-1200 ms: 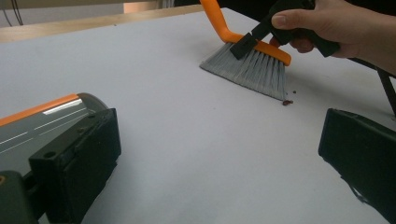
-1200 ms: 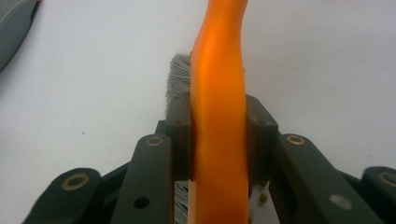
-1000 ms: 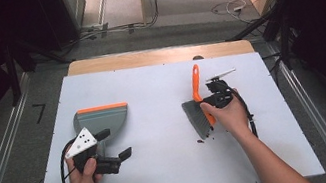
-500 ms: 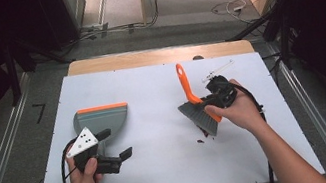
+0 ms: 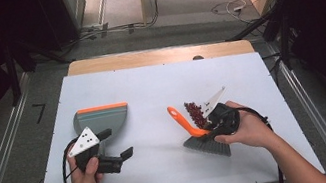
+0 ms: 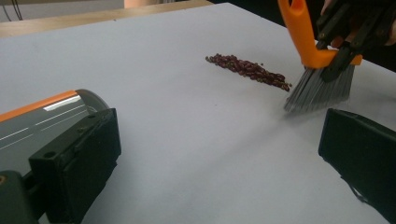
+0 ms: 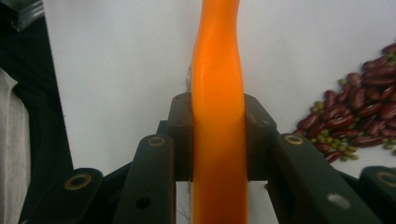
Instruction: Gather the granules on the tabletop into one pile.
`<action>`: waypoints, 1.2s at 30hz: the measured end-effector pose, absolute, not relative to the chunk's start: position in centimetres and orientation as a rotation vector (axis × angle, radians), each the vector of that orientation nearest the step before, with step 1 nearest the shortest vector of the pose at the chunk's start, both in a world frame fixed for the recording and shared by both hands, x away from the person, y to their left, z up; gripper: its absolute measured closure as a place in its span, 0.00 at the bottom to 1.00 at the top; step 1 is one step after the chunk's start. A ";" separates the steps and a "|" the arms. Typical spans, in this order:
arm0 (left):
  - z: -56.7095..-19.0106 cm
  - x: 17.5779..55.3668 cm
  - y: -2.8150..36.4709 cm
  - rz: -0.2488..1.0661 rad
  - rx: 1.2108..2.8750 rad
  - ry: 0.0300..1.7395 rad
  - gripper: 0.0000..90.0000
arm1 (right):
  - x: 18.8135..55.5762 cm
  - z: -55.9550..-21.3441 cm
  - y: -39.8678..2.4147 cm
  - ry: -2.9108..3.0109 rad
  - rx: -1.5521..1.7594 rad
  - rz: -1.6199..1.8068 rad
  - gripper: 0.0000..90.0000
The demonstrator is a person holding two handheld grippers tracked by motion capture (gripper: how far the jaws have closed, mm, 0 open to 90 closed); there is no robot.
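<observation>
- White tabletop [image 5: 150, 88] sits on a grey floor, with dark stuff at both sides and some cables on the floor behind it.
- Right gripper [image 5: 214, 122] is clamped tight on the brush [image 5: 193, 132], squeezing the orange handle from both sides; the right gripper view looks straight up that handle [image 7: 217, 116].
- Brush is tilted, handle pointing up and to the left in the high view, grey bristles [image 5: 207, 145] down on the tabletop at the person's side.
- Beans [image 5: 194, 111], a little heap of dark red ones with a few small greenish ones mixed in, lie just behind the brush, close to the handle.
- From the left gripper view the beans [image 6: 250, 70] form a narrow streak, and the bristles [image 6: 317, 91] touch down right at its near end.
- Left gripper [image 5: 117, 145] rests low on the left part of the tabletop with its jaws spread apart and nothing between them.
- Dustpan [image 5: 102, 120], grey with an orange edge, lies flat just beyond the left gripper, orange edge facing away from the person; it's right beside one jaw in the left gripper view [image 6: 46, 121].
- Dustpan and beans are well apart, with bare tabletop between them.
</observation>
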State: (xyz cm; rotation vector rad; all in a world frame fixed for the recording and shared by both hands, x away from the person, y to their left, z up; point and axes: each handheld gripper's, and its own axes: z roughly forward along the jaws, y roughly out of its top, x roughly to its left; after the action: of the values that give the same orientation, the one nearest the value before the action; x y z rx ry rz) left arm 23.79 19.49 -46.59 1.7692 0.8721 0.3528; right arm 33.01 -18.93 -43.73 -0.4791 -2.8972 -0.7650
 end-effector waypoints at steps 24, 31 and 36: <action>-46.5 23.6 19.7 0.353 1.764 0.870 0.00 | 38.4 -45.5 -19.5 -2.941 -0.404 -0.850 0.75; -46.5 23.6 19.6 0.352 1.765 0.872 0.00 | 39.7 -45.5 -19.2 -2.958 -0.363 -0.858 0.75; -46.5 23.5 19.6 0.354 1.764 0.870 0.00 | 40.9 -45.3 -19.3 -2.973 -0.401 -0.876 0.75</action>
State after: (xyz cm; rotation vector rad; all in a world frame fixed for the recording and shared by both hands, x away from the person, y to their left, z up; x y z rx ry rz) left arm 23.53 19.63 -46.48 1.7645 0.8704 0.3537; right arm 40.85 -19.30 -45.34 -0.4009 -2.9725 -0.8755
